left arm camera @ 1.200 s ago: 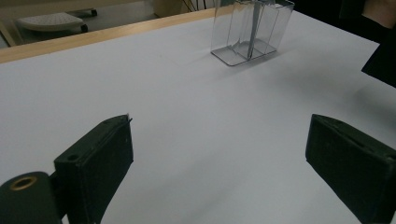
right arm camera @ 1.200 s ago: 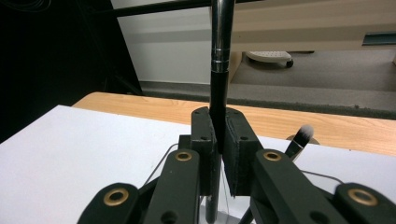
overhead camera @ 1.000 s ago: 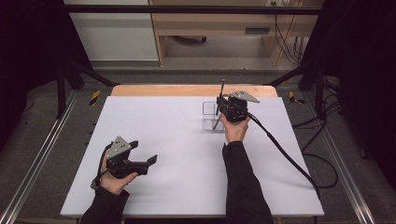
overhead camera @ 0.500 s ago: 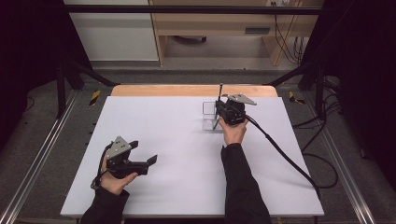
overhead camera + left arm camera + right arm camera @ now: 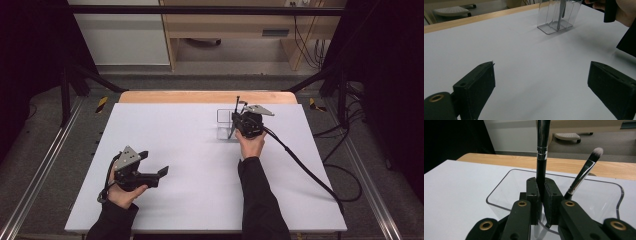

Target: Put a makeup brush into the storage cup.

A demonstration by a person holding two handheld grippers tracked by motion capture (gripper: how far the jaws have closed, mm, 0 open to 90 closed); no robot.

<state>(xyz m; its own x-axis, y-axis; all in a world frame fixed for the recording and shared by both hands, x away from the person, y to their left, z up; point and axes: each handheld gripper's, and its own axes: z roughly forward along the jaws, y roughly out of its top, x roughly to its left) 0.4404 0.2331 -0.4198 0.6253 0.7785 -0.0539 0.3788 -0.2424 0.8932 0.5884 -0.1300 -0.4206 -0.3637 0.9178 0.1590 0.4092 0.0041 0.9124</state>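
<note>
A clear acrylic holder [image 5: 223, 123] stands on the white table [image 5: 190, 150], toward its far right. My right gripper [image 5: 235, 125] is right beside it, shut on the black handle of a makeup brush [image 5: 541, 165]. The handle stands upright over the holder's rim [image 5: 499, 188], and its bristle end is hidden above the right gripper view. A second brush [image 5: 584, 175] with a white tip leans inside the holder. My left gripper [image 5: 155, 163] is at the front left of the table. Its jaws are open with nothing between them, and it points toward the holder [image 5: 556, 17].
A wooden strip [image 5: 205, 96] runs along the table's far edge. The right gripper's black cable [image 5: 305, 170] trails across the right side of the table and off its edge. Metal rails [image 5: 45, 165] flank the table.
My right gripper has come down a little at the holder with the brush still in it. The left gripper has stayed where it was.
</note>
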